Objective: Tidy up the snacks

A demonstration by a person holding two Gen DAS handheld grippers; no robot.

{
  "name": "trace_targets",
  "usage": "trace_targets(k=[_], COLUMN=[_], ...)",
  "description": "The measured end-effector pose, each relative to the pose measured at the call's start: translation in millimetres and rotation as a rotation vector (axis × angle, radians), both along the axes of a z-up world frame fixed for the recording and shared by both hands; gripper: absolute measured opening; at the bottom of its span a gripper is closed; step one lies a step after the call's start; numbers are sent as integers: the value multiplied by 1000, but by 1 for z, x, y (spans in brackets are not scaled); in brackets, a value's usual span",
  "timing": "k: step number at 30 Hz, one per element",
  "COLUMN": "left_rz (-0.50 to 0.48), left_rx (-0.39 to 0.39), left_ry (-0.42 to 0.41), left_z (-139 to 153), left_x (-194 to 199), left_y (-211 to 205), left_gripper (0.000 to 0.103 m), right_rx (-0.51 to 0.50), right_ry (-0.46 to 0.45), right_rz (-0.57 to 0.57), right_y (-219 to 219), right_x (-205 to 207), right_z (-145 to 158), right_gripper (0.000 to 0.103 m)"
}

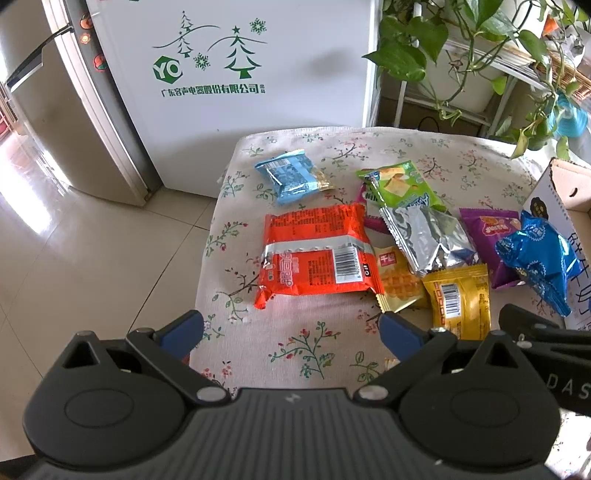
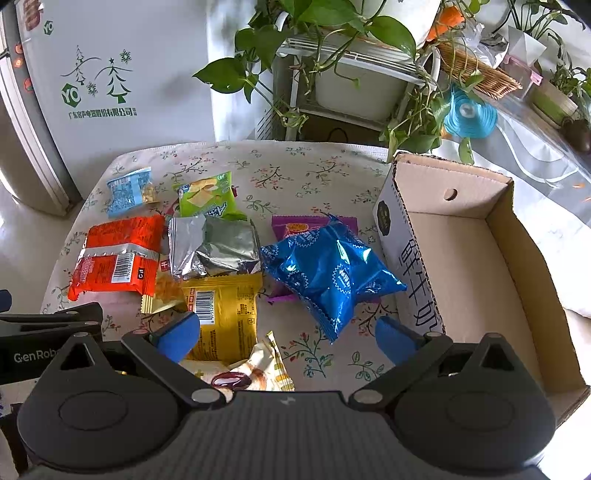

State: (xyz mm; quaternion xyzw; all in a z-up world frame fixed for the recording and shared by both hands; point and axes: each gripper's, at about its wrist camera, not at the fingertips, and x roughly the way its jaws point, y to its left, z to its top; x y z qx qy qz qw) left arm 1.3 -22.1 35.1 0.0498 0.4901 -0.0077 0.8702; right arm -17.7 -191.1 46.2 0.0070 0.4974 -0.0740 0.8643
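Overhead, both grippers hang above a bench (image 1: 295, 155) spread with a floral cloth; snack packets lie scattered on it.

Left gripper (image 1: 291, 326): jaws released, spread wide, nothing between them. Bare cloth lies under the gap. The orange packet (image 1: 317, 253) sits just beyond the jaws, barcode side up, a little left of centre. A pale wafer packet (image 1: 397, 282) pokes from under its right edge, close to the right fingertip. Farther off, a light-blue packet (image 1: 291, 177) lies alone toward the far left.

Right gripper (image 2: 288, 334): jaws likewise released and empty. The yellow packet (image 2: 225, 314) lies just beside the left fingertip, partly behind it. A cream packet (image 2: 255, 369) lies nearest, at the gripper's body, left of the gap's centre. The dark-blue foil packet (image 2: 328, 275) sits just beyond the gap, right of centre, its near corner pointing between the jaws; it overlaps a purple packet (image 2: 295, 227). A silver foil packet (image 2: 214, 245) lies crumpled at mid-bench, with a green packet (image 2: 207, 195) behind it.

Cardboard box (image 2: 476, 258): open top, at the right side of the bench, no snack visible inside. The dark-blue packet lies near its left wall.

Beyond the bench: white fridge (image 1: 229, 74) far left, potted plants (image 2: 332, 33) far right.
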Motion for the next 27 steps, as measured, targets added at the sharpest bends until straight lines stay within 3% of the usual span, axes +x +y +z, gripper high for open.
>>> trace_targets(k=[27], left_rz=[6], left_rx=[12], left_ry=[0], left_z=[1], left_x=[-6], left_y=[-1], left_gripper=[99], right_rx=[-17], right_ry=[-15], right_rz=[33], right_y=[0], right_x=[-3], right_z=[3], right_gripper=[103])
